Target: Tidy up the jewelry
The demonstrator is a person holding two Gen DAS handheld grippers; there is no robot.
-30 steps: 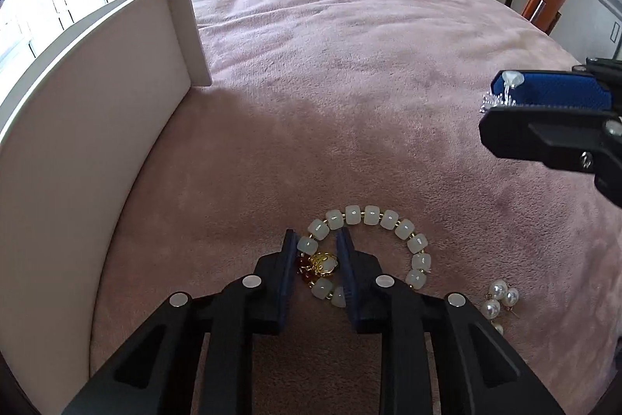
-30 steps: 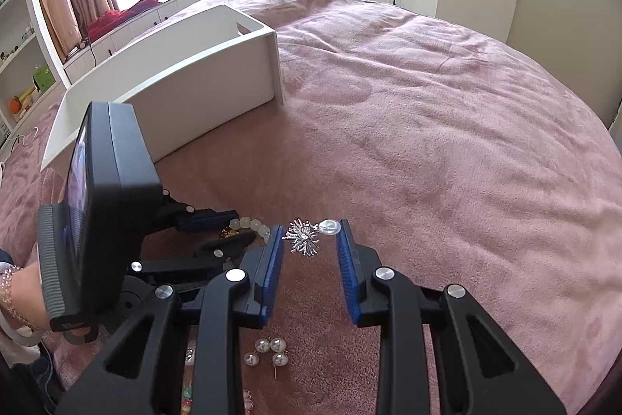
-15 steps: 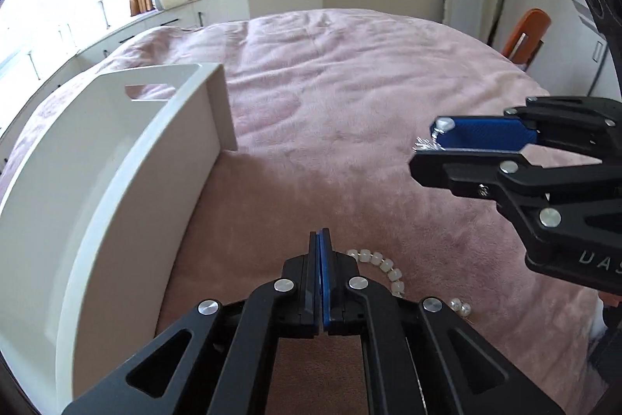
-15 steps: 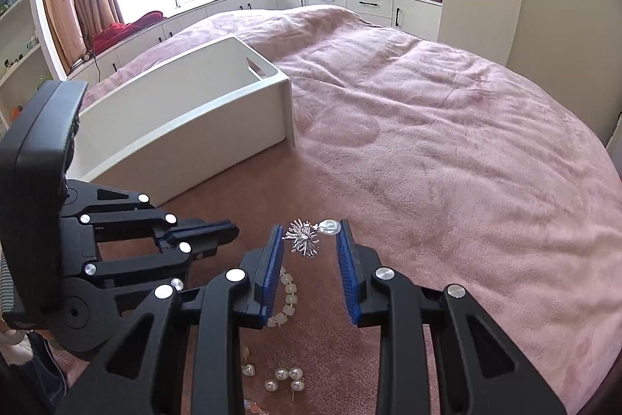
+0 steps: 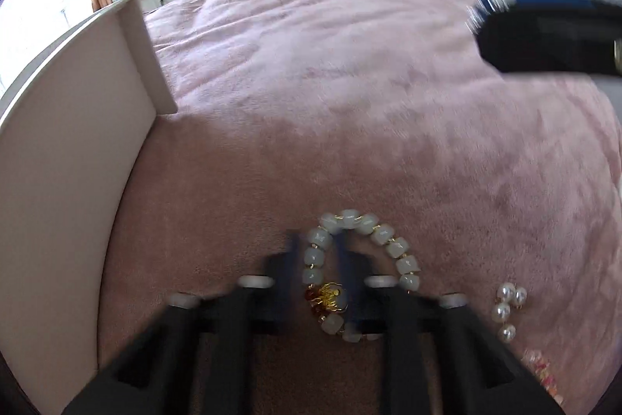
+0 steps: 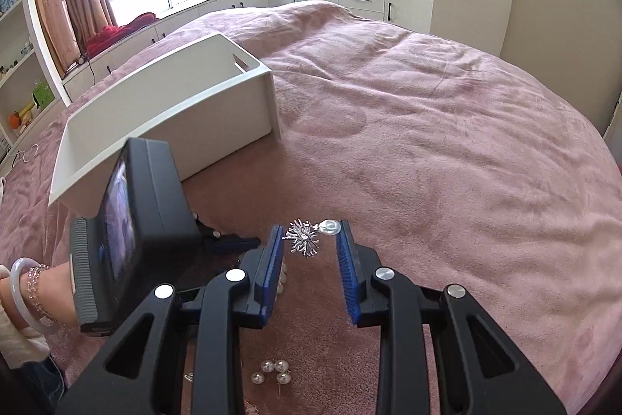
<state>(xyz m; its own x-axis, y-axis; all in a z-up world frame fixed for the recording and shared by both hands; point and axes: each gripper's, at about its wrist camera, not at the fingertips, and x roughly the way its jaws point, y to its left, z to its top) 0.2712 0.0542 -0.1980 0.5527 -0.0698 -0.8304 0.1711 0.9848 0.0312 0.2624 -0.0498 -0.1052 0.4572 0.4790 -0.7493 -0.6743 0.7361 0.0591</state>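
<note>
left gripper (image 5: 315, 251) astride bracelet (image 5: 363, 273) (box (image 5: 66, 174) beside)

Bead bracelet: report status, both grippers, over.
Left gripper open, straddling left side of bead bracelet. Right gripper shut on silver brooch, aloft. Pearl cluster lies apart, nothing blocking.

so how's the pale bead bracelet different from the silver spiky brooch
The pale jade-like bead bracelet lies on the pink blanket, a ring of chunky beads with a gold charm. The silver spiky brooch is held up off it between the right claw's blue pads, thin and sparkly. Both are jewelry.
</note>
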